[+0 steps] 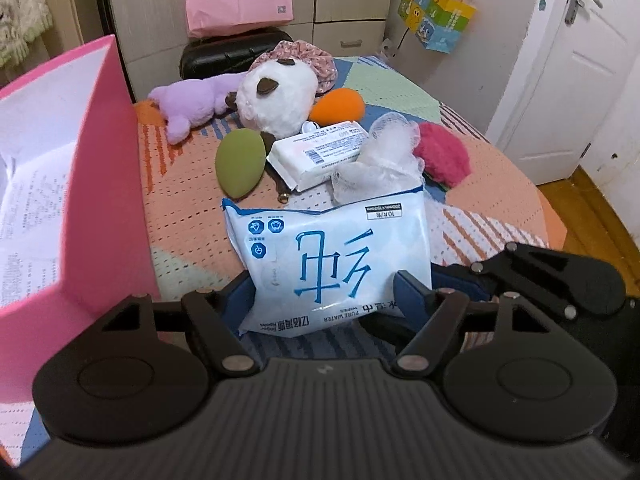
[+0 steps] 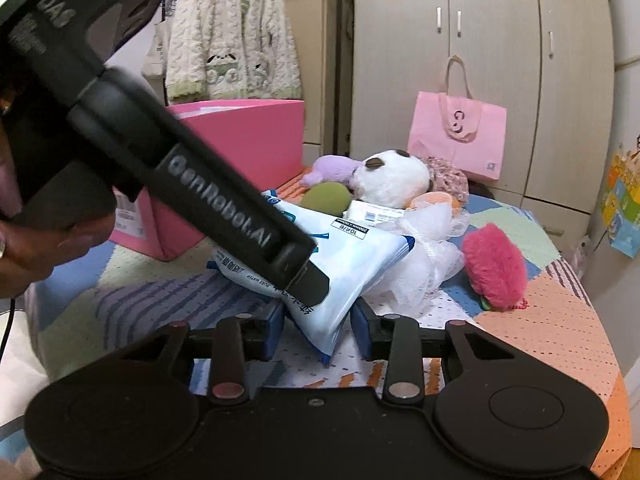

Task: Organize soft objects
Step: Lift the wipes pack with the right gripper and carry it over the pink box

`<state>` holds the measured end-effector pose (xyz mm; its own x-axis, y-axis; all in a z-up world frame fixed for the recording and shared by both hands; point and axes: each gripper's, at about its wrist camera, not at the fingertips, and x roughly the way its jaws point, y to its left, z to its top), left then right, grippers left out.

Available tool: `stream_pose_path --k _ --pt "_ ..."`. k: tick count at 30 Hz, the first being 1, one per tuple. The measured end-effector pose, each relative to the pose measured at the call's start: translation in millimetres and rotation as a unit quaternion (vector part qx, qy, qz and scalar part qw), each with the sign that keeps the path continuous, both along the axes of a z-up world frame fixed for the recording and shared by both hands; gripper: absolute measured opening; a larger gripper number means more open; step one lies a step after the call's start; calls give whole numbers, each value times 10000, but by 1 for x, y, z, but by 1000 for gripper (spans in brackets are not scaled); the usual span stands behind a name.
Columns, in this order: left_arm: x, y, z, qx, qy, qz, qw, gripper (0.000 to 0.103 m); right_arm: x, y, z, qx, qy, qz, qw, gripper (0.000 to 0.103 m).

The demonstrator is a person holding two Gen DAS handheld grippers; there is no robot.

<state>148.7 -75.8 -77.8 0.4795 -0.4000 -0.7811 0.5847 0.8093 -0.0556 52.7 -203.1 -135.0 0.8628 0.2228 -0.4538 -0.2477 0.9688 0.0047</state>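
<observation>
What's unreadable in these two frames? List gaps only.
- Pink box contents: left wrist view, near wall and frame edge hide them; only printed paper shows.
- Wipes pack lower edge: left wrist view, behind the left hand-held gripper.
- Wipes pack's left part: right wrist view, covered by the left hand-held gripper's black body.
- Small metal clasp by the green sponge: too small to identify.
- Orange sponge: right wrist view, mostly behind the mesh puff.

Left tongs clamping wipes pack, pink box beside, bed
</observation>
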Motion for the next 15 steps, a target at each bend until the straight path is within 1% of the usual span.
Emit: stream_pose_path --k 9,13,15 --pt "-30 17 17 57 -1 87 9999 74 -12 -3 18 340 386 448 9977 42" --pt "-42 28 24 68 145 229 9996 74 -17 -1 27 459 635 693 9945 42" --pt "-46 36 28 25 287 314 9991 74 -19 2 32 516 787 814 9922 42"
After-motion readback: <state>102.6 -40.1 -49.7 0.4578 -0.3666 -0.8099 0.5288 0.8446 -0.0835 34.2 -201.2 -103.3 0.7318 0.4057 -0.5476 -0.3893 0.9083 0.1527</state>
